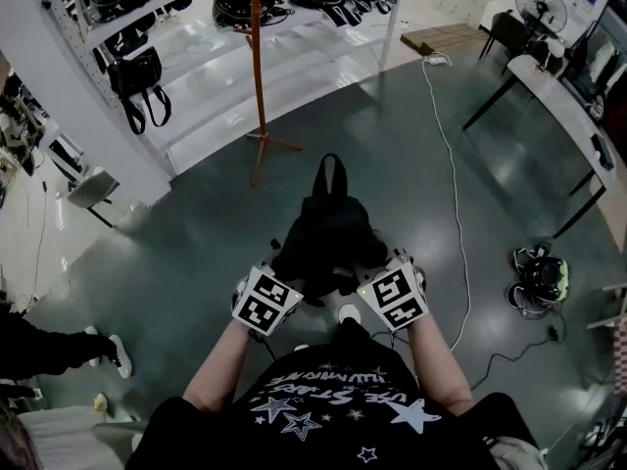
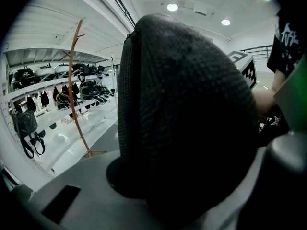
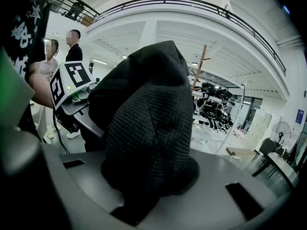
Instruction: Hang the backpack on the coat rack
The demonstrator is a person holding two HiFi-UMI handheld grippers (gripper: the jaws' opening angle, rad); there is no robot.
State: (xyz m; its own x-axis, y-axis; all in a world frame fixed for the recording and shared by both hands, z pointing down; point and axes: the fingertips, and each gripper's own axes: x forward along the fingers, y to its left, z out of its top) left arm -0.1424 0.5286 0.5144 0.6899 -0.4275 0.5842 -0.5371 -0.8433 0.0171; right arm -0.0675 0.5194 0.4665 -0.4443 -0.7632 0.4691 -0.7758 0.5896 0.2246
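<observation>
Head view: the fingertips of both tongs are buried in the black backpack [image 1: 328, 225], so only their marker cubes and the forearms show. The left tongs [image 1: 284, 264] grip it at 8 o'clock of the bag and the right tongs [image 1: 377, 262] at 4 o'clock. Both arms reach forward side by side and slant downward. The bag is held in front of the person's body, its top loop pointing to 12 o'clock. The orange coat rack [image 1: 258, 76] stands at 11 o'clock of the bag, well apart, with its top cut off by the frame edge. The floor [image 1: 196, 253] is dark, glossy grey. White shelves [image 1: 186, 27] with black bags run across 10 to 12 o'clock. A white cable [image 1: 453, 204] trails along the floor at 3 o'clock, and a counter [image 1: 568, 96] on black legs stands at 2 o'clock.

Left gripper view: dark woven fabric of the backpack fills most of the frame and hides the jaw tips. The tongs are clenched on it. The coat rack is a thin curved line at 9 o'clock, before the shelves.

Right gripper view: a bunched fold of the backpack sits clamped between the grey jaws, covering their middle. The coat rack peeks out at 1 o'clock, mostly hidden behind the fabric. Two people [image 3: 72, 47] stand at 10 o'clock.
</observation>
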